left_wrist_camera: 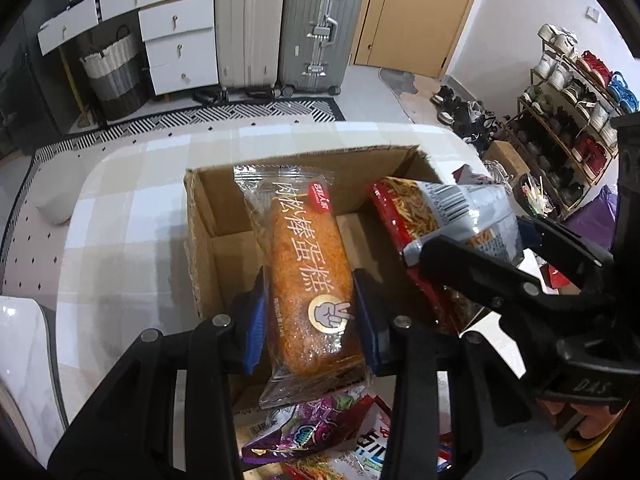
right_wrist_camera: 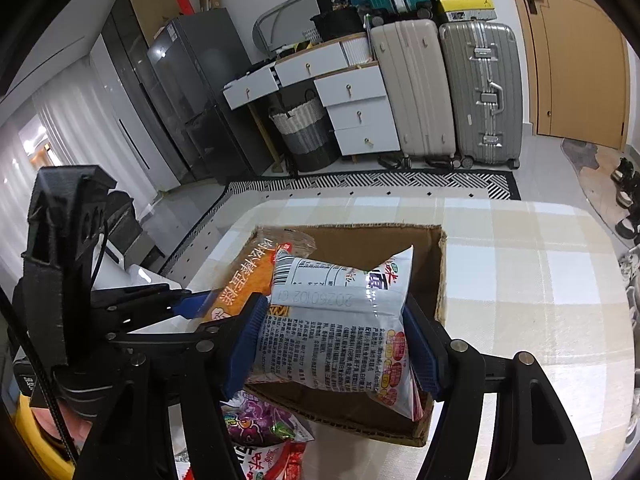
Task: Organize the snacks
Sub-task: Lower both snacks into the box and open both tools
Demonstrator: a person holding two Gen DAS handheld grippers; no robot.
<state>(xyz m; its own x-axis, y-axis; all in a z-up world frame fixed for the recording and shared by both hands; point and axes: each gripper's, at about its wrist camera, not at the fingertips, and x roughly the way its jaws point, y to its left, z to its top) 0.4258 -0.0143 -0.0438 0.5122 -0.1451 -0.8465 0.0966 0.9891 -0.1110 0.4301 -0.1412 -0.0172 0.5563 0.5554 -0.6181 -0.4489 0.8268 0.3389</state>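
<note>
Where the left wrist camera looks down, the left tool [left_wrist_camera: 310, 312] is clamped on a clear-wrapped orange cake [left_wrist_camera: 306, 280] printed "肉松棒蛋糕", with a red brand tab and a round V-sign hand badge; it hangs over the open cardboard box [left_wrist_camera: 208, 240] on the checked tabletop [left_wrist_camera: 120, 220]. To its right, the right tool [left_wrist_camera: 472, 248] pinches a grey-and-red snack bag [left_wrist_camera: 440, 216] showing a barcode — also over the box. A purple packet [left_wrist_camera: 320, 420] lies near the box's front edge.

From the right wrist camera, the right tool [right_wrist_camera: 334, 344] grips the snack bag [right_wrist_camera: 336, 328] between blue pads; its back panel reads "20230102 C1" above dense small print. The cake [right_wrist_camera: 248, 280] and left tool [right_wrist_camera: 192, 304] sit just left, above the box [right_wrist_camera: 436, 272].
</note>
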